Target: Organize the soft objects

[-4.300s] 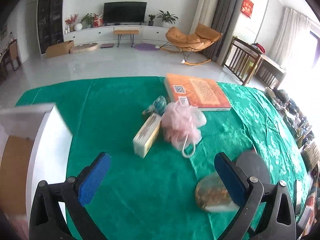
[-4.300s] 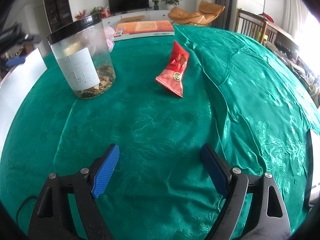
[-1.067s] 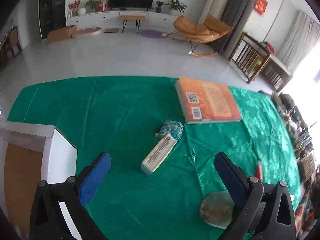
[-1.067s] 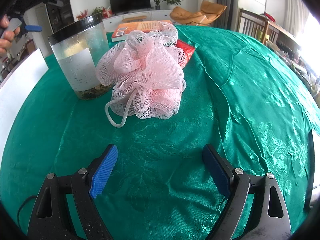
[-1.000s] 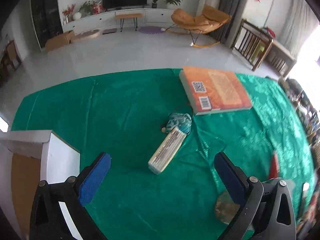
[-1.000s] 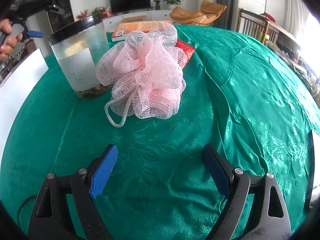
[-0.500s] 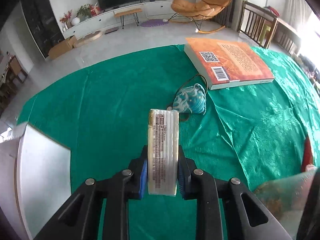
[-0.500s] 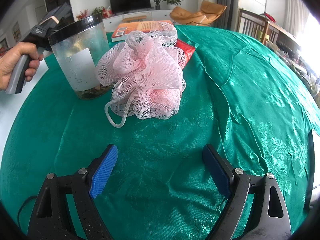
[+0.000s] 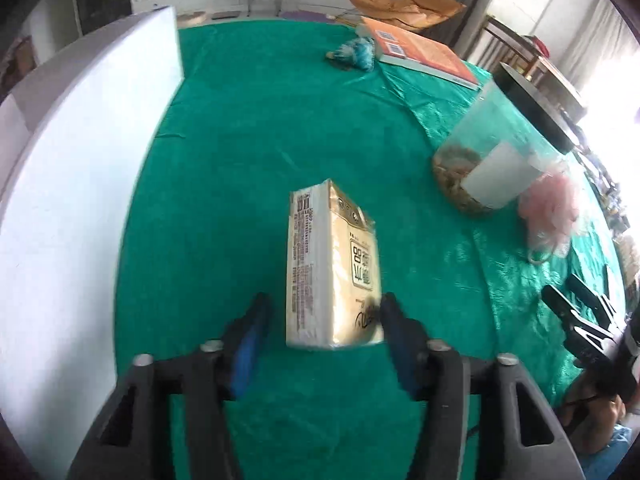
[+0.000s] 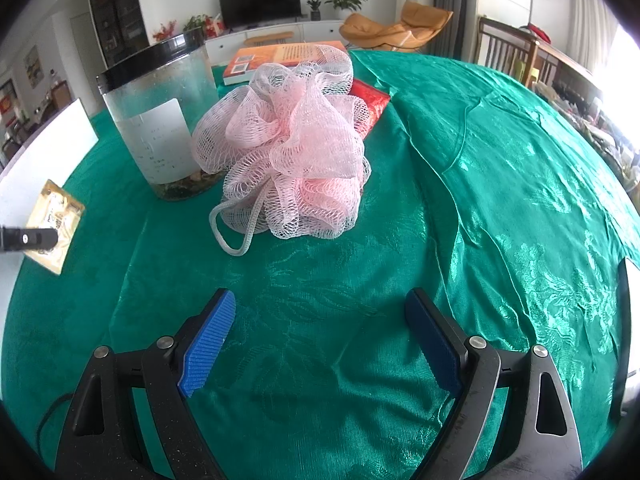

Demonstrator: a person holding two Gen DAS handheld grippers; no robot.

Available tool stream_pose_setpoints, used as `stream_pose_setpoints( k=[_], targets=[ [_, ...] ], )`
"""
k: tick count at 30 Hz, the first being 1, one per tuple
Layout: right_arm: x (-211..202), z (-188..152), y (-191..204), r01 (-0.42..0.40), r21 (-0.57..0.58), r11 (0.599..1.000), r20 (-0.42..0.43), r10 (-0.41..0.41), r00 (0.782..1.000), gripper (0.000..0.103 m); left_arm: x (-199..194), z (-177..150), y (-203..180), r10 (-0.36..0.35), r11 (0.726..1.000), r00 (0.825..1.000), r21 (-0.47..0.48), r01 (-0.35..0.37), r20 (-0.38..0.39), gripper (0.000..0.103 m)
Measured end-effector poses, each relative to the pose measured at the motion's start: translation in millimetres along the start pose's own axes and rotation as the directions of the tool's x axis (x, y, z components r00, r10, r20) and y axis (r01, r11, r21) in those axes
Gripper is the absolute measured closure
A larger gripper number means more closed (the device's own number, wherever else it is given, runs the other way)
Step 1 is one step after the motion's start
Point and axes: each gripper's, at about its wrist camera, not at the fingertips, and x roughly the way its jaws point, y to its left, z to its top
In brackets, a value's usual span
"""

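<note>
Tissue pack (image 9: 330, 264) got carried from mid-table over beside the white box (image 9: 80, 168); left gripper (image 9: 320, 340) jaws just opened, pack loose between them.

Green tablecloth (image 10: 500, 200), jar (image 10: 160, 120), pink loofah (image 10: 288, 148) nearby; right gripper (image 10: 320, 336) spread wide, empty.

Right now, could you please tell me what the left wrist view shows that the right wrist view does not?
Only the left wrist view shows the small teal pouch beside the orange book, and the left hand-held gripper, whose jaws have just been opening around the tissue pack. Only the right wrist view shows the red packet behind the pink mesh sponge. Both show the sponge, tissue pack, book and lidded clear jar.
</note>
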Motion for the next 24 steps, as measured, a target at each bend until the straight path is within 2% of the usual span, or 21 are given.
stream_pose_setpoints(
  k=[1, 3, 5, 9, 11, 15, 17, 24],
  targets=[
    [0, 0, -1, -0.001, 0.001, 1.000, 0.001, 0.001, 1.000, 0.014, -8, -3, 5, 0.034, 0.999, 0.998, -0.028, -0.033, 0.049, 0.008],
    [-1, 0, -2, -0.004, 0.003, 1.000, 0.002, 0.004, 1.000, 0.014, -25, -9, 10, 0.084, 0.995, 0.986, -0.062, -0.076, 0.144, 0.005],
    [-1, 0, -2, -0.003, 0.002, 1.000, 0.001, 0.003, 1.000, 0.014, -32, -13, 7, 0.112, 0.993, 0.977, -0.049, -0.105, 0.181, 0.002],
    [-1, -1, -2, -0.003, 0.002, 1.000, 0.002, 0.003, 1.000, 0.014, -18, -18, -11, 0.136, 0.987, 0.977, 0.066, -0.148, 0.165, 0.002],
    [-1, -1, -2, -0.004, 0.003, 1.000, 0.002, 0.004, 1.000, 0.014, -4, -17, -15, 0.156, 0.981, 0.975, 0.093, -0.172, 0.159, 0.002],
    [-1, -1, -3, -0.004, 0.003, 1.000, 0.002, 0.004, 1.000, 0.014, 26, -16, -12, 0.189, 0.977, 0.976, 0.078, -0.198, 0.110, 0.000],
    [-1, -1, -2, -0.004, 0.003, 1.000, 0.002, 0.004, 1.000, 0.014, 28, -16, -6, 0.153, 0.987, 0.978, 0.021, -0.157, 0.139, 0.000],
    [-1, -1, -3, -0.002, 0.001, 1.000, 0.001, 0.002, 1.000, 0.014, 28, -20, -4, 0.162, 0.986, 0.972, 0.010, -0.166, 0.171, 0.000]
  ],
)
